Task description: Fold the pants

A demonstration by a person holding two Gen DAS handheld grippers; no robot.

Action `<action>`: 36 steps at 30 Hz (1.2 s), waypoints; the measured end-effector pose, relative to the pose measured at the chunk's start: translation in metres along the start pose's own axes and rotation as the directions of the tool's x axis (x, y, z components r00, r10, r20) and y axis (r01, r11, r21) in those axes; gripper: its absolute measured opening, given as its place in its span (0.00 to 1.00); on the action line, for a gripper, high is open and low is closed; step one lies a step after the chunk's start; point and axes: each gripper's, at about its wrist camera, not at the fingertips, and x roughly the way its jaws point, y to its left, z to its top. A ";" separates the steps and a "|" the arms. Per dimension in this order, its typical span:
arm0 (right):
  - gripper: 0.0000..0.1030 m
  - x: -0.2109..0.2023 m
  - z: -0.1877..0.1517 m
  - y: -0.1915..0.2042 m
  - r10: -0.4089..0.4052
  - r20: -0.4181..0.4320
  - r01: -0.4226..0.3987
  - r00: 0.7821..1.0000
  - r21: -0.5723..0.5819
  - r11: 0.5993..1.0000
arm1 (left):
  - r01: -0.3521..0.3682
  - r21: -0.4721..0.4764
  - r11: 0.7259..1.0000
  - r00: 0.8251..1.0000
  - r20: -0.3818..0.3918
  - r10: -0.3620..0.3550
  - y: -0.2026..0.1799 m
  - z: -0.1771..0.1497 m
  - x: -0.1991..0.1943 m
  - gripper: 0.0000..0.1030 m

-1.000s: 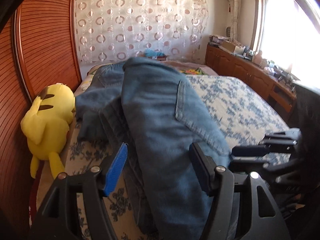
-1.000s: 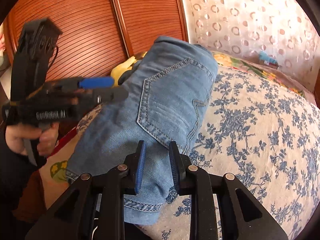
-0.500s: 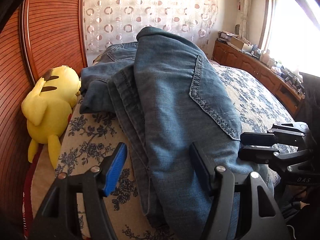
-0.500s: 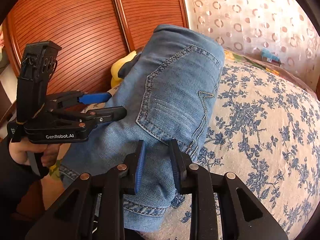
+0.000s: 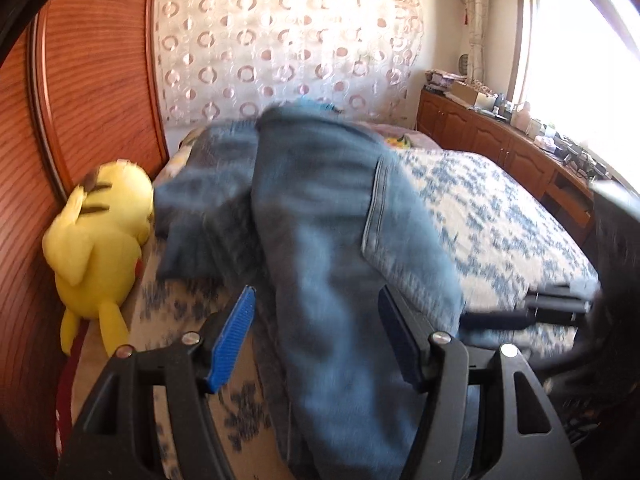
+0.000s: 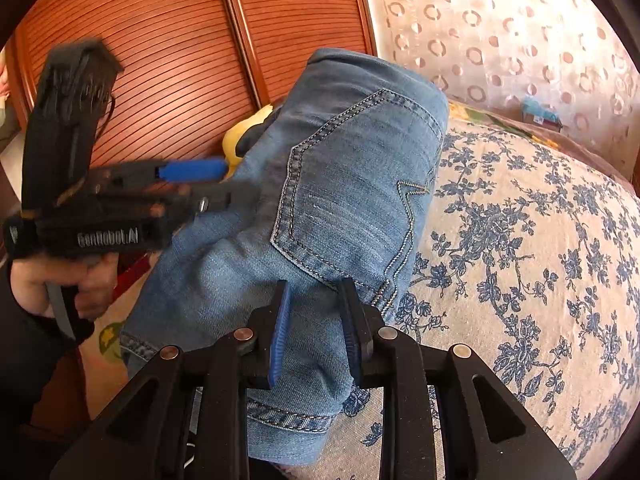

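A: Faded blue denim pants, stitched back pocket facing up, lie bunched on the floral blue-and-cream bedspread. They sit along the bed's side nearest the slatted reddish wood wardrobe doors. Hem end hangs toward the near edge of the bed.

B: From the left wrist view the same pants run away up the bed, a second fold of denim off to their left. Picture is smeared, detail poor.

A: Right gripper: black frame, blue pads, jaws drawn close together with a ridge of denim pinched between them, near the pocket's lower corner. Pads press the cloth on both sides. It has hold of the pants.

B: Left gripper: jaws stand fairly wide. Denim passes between them, but the blue pad on the left is clear of the cloth, with bedspread showing beside it. The right pad sits at the fabric's edge; contact there I cannot tell. No grip.

A: Right wrist view shows that left gripper side-on, a hand around its handle, tips beside the pants' left edge.

B: Surroundings: yellow plush toy against the wardrobe, just left of the denim. Pale curtain with ring pattern behind the bed. Wooden cabinet run under a bright window at right, cluttered top.
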 end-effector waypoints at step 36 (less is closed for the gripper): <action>0.23 -0.005 -0.004 -0.005 0.019 0.017 -0.019 1.000 0.014 1.000 | -0.037 -0.066 0.997 0.999 0.015 0.038 0.053 0.123 0.054 0.19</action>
